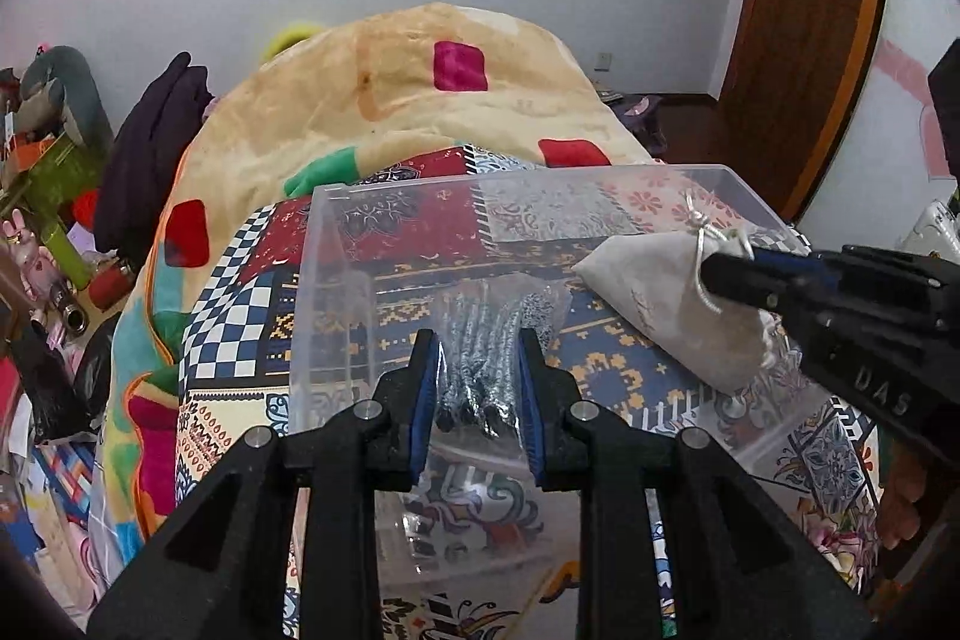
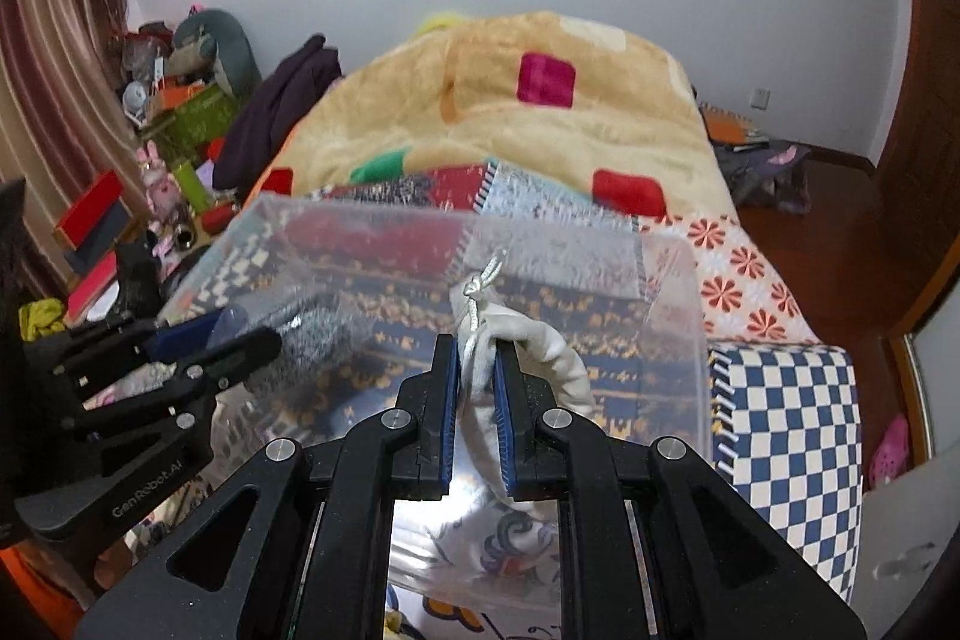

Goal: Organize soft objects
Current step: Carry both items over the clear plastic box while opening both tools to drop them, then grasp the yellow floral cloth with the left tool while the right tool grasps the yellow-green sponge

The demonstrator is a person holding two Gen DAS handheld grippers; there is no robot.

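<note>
A clear plastic box stands on the patterned bed cover; it also shows in the right wrist view. My left gripper is shut on a clear bag of grey speckled cords and holds it over the box; the bag shows blurred in the right wrist view. My right gripper is shut on a white drawstring pouch near its tied neck, above the box's right side. The pouch and right gripper show in the left wrist view.
A tan fleece blanket with coloured squares is heaped behind the box. Cluttered boxes and toys line the left of the bed. A wooden door and wood floor lie to the right.
</note>
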